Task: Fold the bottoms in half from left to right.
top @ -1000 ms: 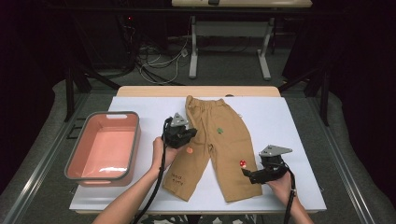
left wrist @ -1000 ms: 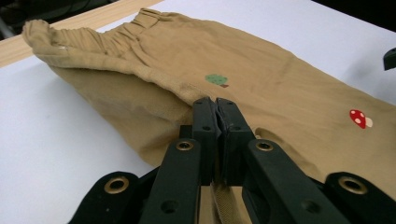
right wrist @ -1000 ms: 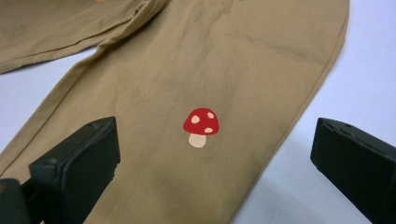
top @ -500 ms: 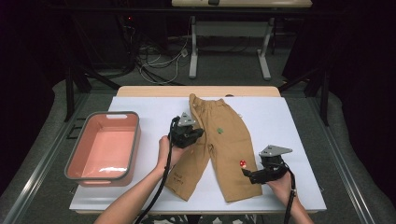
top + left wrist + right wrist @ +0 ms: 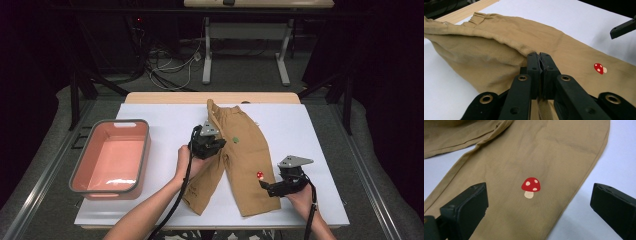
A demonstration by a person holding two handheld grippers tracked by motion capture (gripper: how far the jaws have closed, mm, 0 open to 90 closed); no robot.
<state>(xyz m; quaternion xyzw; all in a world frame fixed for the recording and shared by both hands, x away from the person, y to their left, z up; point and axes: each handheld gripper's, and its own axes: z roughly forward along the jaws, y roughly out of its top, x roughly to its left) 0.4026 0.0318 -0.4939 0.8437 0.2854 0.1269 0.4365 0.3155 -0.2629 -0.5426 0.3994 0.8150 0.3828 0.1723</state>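
Tan child's trousers [image 5: 247,165] lie on the white mat, waist at the far end and legs toward me. A small red mushroom print [image 5: 259,175] marks the right leg. My left gripper [image 5: 216,145] is shut on a fold of the trousers' left side, lifted and drawn over the middle; in the left gripper view the jaws [image 5: 539,56] pinch tan cloth [image 5: 486,50]. My right gripper [image 5: 266,186] stands open low over the right leg's lower end. In the right gripper view the mushroom print [image 5: 531,187] lies between its spread fingers [image 5: 466,205], untouched.
A pink tray [image 5: 80,170] with a grey rim sits at the left of the white mat [image 5: 310,130]. The mat covers a wooden table whose far edge [image 5: 165,97] shows. Cables and desk legs stand on the floor beyond.
My left gripper has carried the pinched cloth to the right, folding the trousers' left side over the middle. The right gripper has kept still.
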